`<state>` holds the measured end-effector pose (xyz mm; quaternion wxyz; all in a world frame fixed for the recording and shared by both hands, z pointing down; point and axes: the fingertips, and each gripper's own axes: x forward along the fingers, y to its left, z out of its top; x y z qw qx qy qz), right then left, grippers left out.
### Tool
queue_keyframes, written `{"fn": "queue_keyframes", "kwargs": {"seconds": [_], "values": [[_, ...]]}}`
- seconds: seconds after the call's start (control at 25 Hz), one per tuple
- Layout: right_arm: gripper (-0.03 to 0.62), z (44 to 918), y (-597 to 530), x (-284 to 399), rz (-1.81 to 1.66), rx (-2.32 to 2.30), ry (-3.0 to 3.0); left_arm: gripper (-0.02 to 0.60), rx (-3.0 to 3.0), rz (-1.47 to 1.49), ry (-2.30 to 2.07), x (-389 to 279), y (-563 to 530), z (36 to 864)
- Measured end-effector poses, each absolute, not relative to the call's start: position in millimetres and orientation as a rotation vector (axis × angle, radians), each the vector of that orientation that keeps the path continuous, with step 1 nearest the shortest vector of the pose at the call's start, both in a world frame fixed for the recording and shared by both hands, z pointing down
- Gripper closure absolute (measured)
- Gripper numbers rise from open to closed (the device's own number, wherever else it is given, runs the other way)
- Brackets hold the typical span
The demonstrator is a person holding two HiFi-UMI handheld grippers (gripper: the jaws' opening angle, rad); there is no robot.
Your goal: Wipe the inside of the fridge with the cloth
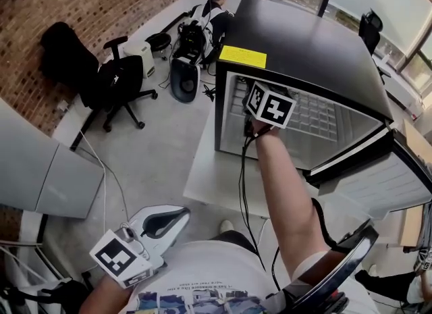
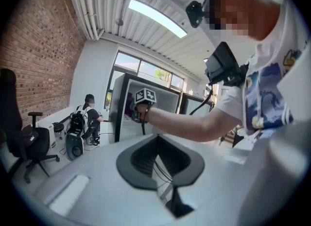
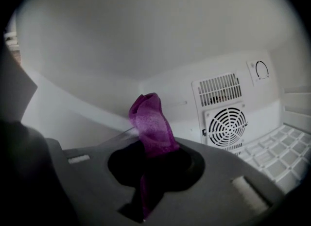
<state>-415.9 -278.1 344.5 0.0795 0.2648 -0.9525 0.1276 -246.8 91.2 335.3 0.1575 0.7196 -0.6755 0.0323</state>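
A black mini fridge (image 1: 304, 42) stands on a low white table (image 1: 206, 171) with its door (image 1: 388, 174) swung open to the right. My right gripper reaches into the fridge; in the head view only its marker cube (image 1: 270, 105) shows, the jaws are hidden. In the right gripper view the right gripper (image 3: 153, 148) is shut on a purple cloth (image 3: 151, 125), which stands up from the jaws near the white inner wall (image 3: 97, 50). The left gripper (image 1: 177, 214) hangs low at my left side, away from the fridge, shut on nothing (image 2: 158, 140).
Inside the fridge are a round fan grille (image 3: 226, 125), a thermostat dial (image 3: 261, 69) and a wire shelf (image 3: 279, 147). A yellow note (image 1: 243, 56) lies on the fridge top. A black office chair (image 1: 111, 83) and a seated person (image 1: 212, 9) are on the floor to the left.
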Motion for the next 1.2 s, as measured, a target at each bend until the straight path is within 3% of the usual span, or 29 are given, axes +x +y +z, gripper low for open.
{"fn": "queue_keyframes", "kwargs": {"seconds": [0.92, 1.2], "values": [[0.542, 341.3, -395.9, -231.4, 0.301, 1.315, -2.632, 0.575, 2.262, 0.141, -1.707, -210.3, 41.7, 330.7], [0.542, 335.6, -402.3, -205.8, 0.243, 1.36, -2.605, 0.575, 2.311, 0.14, -1.658, -201.3, 27.6, 329.0]]}}
